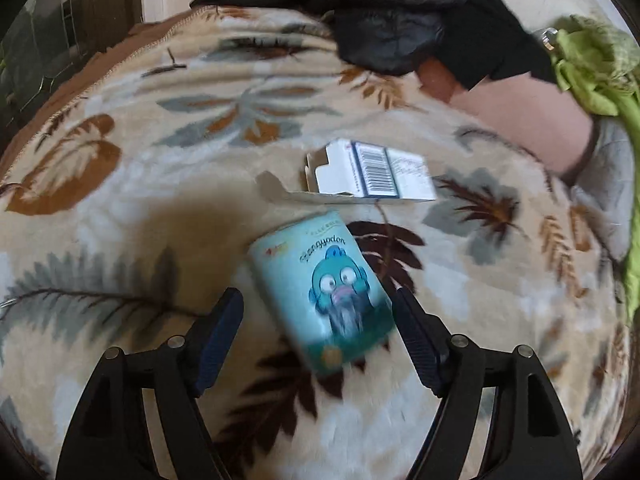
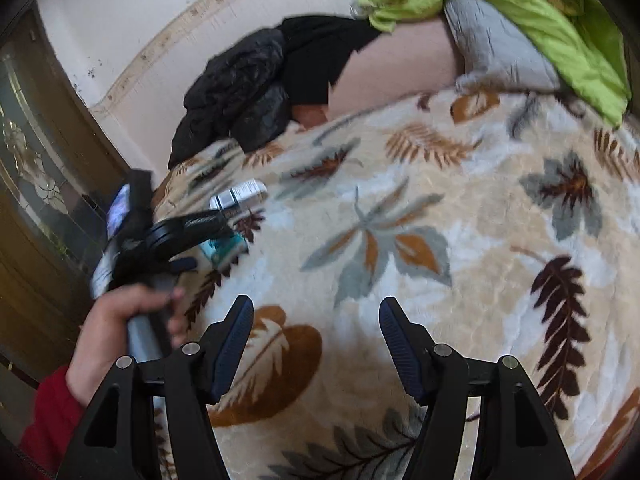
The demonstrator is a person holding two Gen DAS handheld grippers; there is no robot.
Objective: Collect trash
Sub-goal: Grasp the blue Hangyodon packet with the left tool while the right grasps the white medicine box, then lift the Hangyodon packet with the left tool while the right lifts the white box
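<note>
The left tool [image 1: 318, 300] is wide open around the blue fish pack [image 1: 322, 292] on the leaf blanket [image 1: 160, 184]; the right tool [image 2: 316, 320] is open, holding nothing.

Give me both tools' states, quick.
Left tool: open, straddling the blue packet, not gripping.
Right tool: open, empty, over the blanket.

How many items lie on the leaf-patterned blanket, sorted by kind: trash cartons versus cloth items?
Trash cartons: 2, the teal cartoon carton and the open white barcode box.
Cloth items: 3, the black jacket, the green cloth and the grey pillow.
Total: 5
</note>
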